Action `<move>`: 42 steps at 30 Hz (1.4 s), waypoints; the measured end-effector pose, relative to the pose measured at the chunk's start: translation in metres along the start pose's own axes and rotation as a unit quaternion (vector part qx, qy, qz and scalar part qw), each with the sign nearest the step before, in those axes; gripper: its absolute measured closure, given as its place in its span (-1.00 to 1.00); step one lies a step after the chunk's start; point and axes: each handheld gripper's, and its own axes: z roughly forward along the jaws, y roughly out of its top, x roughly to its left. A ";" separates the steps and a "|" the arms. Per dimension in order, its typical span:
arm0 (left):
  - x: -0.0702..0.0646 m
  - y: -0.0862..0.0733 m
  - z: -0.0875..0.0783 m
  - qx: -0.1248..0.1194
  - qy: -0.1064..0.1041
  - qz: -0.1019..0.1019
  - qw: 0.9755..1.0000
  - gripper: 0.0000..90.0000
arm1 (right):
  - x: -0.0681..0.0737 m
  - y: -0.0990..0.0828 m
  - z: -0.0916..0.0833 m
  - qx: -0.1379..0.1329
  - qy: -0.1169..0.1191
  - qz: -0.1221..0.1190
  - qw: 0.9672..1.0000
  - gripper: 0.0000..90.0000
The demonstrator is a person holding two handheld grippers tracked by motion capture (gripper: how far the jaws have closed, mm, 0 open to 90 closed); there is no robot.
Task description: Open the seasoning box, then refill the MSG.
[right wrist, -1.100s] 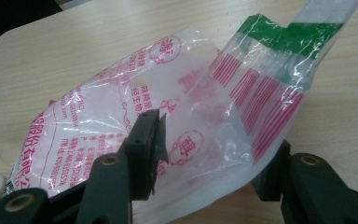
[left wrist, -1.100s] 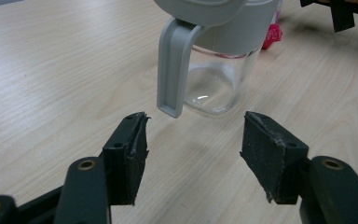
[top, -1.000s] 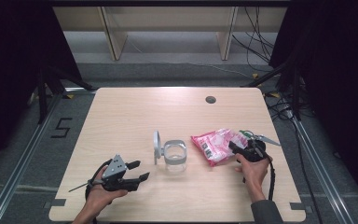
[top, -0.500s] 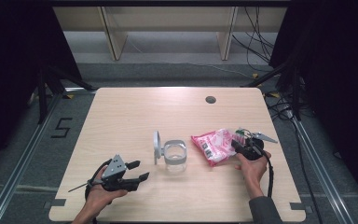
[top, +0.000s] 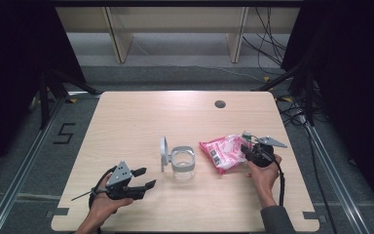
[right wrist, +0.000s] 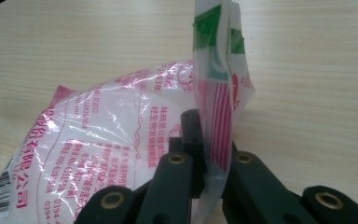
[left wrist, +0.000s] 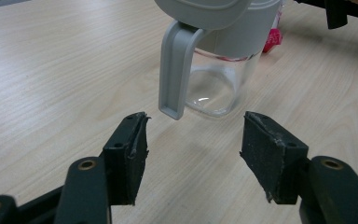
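Now that our right gripper (right wrist: 212,175) has just closed its jaws on the pink bag's (top: 224,152) sealed edge beside the clear jar (top: 182,165) at mid-table, we judge it ready to lift, while our left gripper (left wrist: 193,156) waits wide open, holding nothing.

left tool (top: 143,178) agape, right tool (top: 247,152) clamped

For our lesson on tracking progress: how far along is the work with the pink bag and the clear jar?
Done: the jar stands on the table with its grey lid flipped open. In hand: the right gripper has just closed its jaws on an edge of the pink bag, which is pinched between them. Left: the left gripper waits open, short of the jar; the bag is unopened and nothing shows inside the jar.
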 end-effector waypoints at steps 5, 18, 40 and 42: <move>0.002 0.001 0.001 -0.003 -0.003 0.009 1.000 -0.11 | 0.005 0.004 -0.008 -0.016 0.002 -0.017 1.000 1.00; 0.001 0.001 0.001 -0.003 -0.004 0.005 1.000 -0.11 | 0.034 0.020 -0.035 -0.064 0.038 -0.082 0.994 1.00; -0.002 0.002 0.003 -0.001 -0.006 -0.004 1.000 -0.23 | 0.059 0.043 -0.075 -0.099 0.052 -0.136 0.984 1.00; -0.005 0.002 0.003 -0.002 -0.006 -0.003 1.000 -0.22 | 0.061 0.043 -0.081 -0.097 0.056 -0.132 0.985 1.00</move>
